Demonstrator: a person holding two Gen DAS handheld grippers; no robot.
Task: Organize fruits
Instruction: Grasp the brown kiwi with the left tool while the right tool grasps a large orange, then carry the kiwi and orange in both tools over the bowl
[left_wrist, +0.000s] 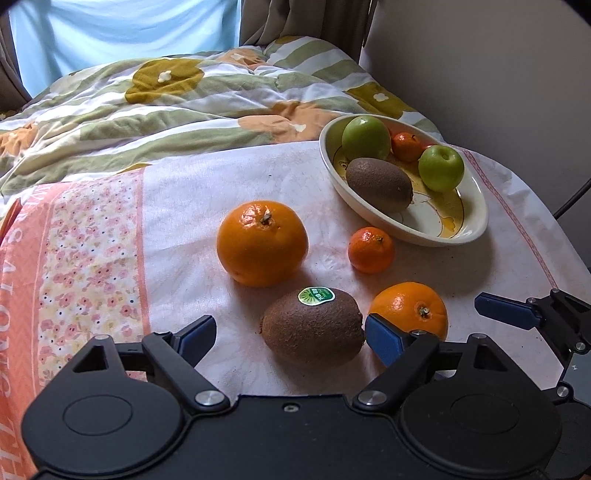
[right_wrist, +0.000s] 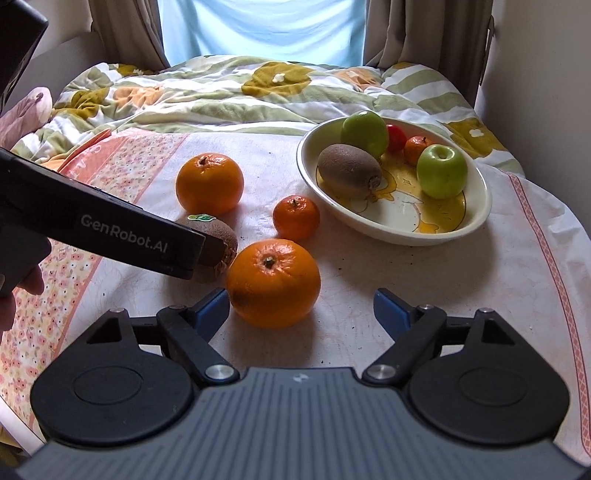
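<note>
Two claws hang spread and empty. The left gripper straddles the stickered kiwi, pads clear; the right gripper has the near orange between its fingers, at eleven o'clock. The kiwi looks soft, light and easily bruised: pinch its middle. The bowl sits at one o'clock.
</note>
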